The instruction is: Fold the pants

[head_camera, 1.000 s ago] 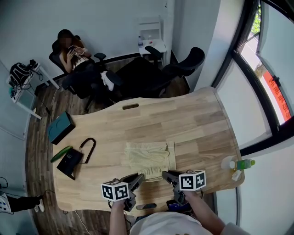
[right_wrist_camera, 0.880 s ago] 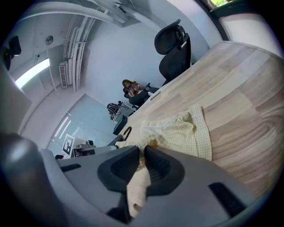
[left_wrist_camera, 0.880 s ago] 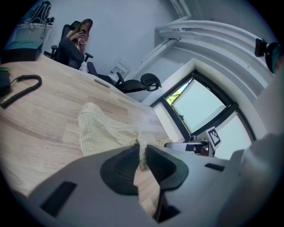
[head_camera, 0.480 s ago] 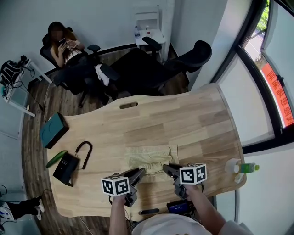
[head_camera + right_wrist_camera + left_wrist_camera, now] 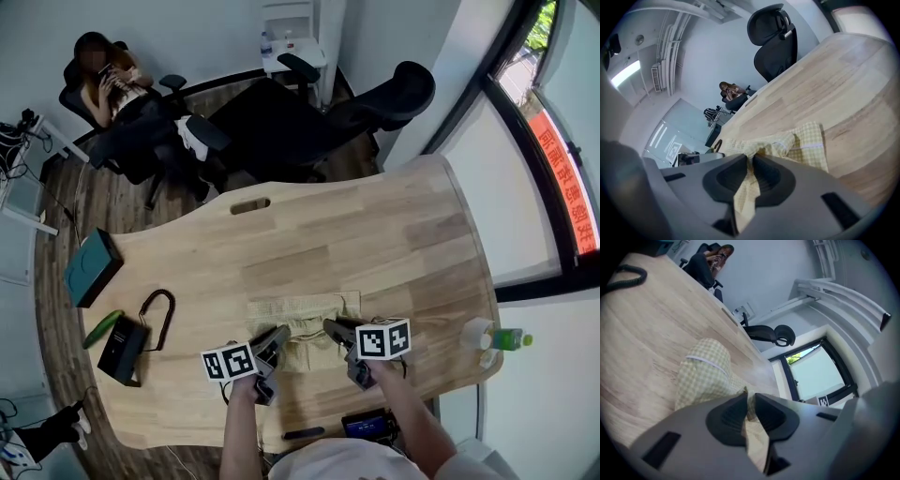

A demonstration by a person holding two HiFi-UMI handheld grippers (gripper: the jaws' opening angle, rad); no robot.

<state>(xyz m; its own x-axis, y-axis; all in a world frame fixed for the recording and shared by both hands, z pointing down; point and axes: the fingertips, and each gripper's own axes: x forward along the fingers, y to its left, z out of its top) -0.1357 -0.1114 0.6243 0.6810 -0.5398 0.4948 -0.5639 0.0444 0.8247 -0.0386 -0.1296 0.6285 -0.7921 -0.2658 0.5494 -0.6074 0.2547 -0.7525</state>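
Both jaw pairs are nearly closed on cloth: our left gripper (image 5: 279, 334) and right gripper (image 5: 330, 327) each pinch the near edge of the yellow checked pants (image 5: 302, 307), bunched on the wooden table (image 5: 375, 244).

pants (image 5: 302, 317): pale yellow-green gingham check, with a white stripe across one end. table (image 5: 394, 234): light wood, visible grain. left gripper (image 5: 278, 336) and right gripper (image 5: 330, 327): dark grey bodies, white cubes with black square markers. box (image 5: 92, 267): teal. office chair (image 5: 375, 103): black. bottle (image 5: 506, 337): green. floor (image 5: 66, 216): dark brown wood.
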